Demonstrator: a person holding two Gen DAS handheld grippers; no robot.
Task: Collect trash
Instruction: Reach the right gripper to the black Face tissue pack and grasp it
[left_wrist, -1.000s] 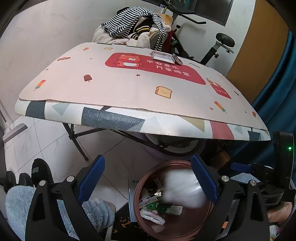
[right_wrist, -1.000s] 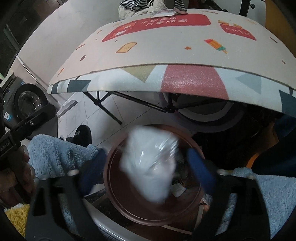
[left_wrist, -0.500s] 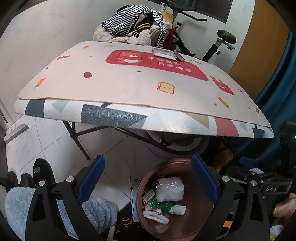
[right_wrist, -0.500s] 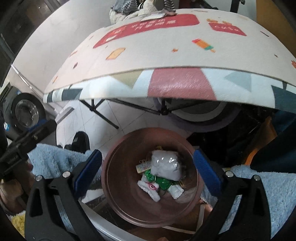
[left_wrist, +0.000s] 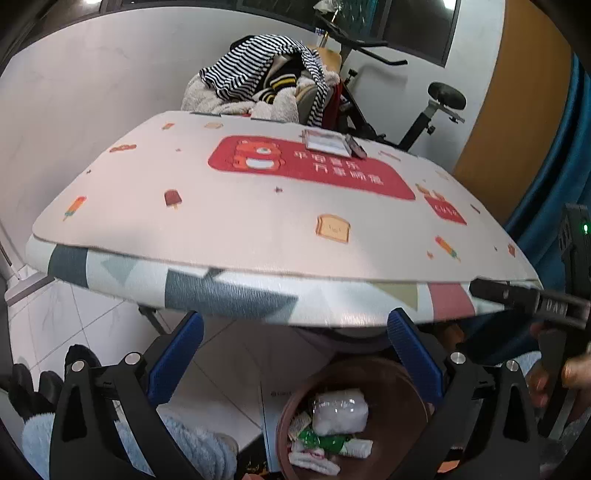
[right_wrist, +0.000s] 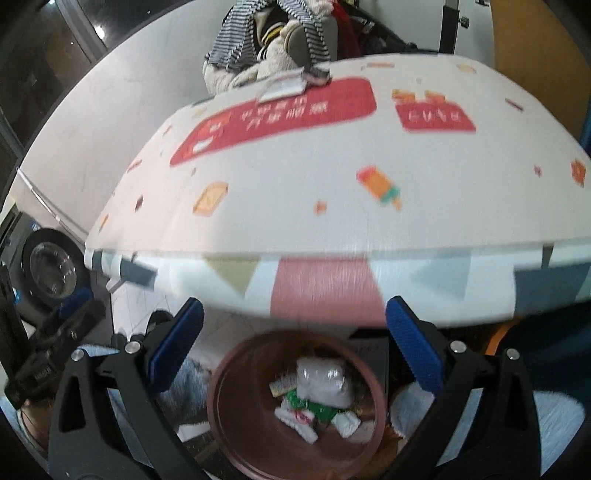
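1. Since a second ago the white plastic bag (right_wrist: 324, 380) has dropped from between the right gripper's (right_wrist: 294, 334) jaws into the brown bin (right_wrist: 236, 373); both views have tilted up toward the counter (left_wrist: 258, 221).
2. The bag lies inside the bin on a green wrapper (right_wrist: 314, 408) and white scraps (right_wrist: 295, 421).
3. Right gripper: jaws spread wide, holding nothing, above the bin.
4. Left gripper (left_wrist: 295, 345): jaws spread wide, empty, above the bin's left side.
5. The bin stands on the floor below the counter's near edge.
6. A flat white packet (left_wrist: 325, 142) lies on the counter's far side.
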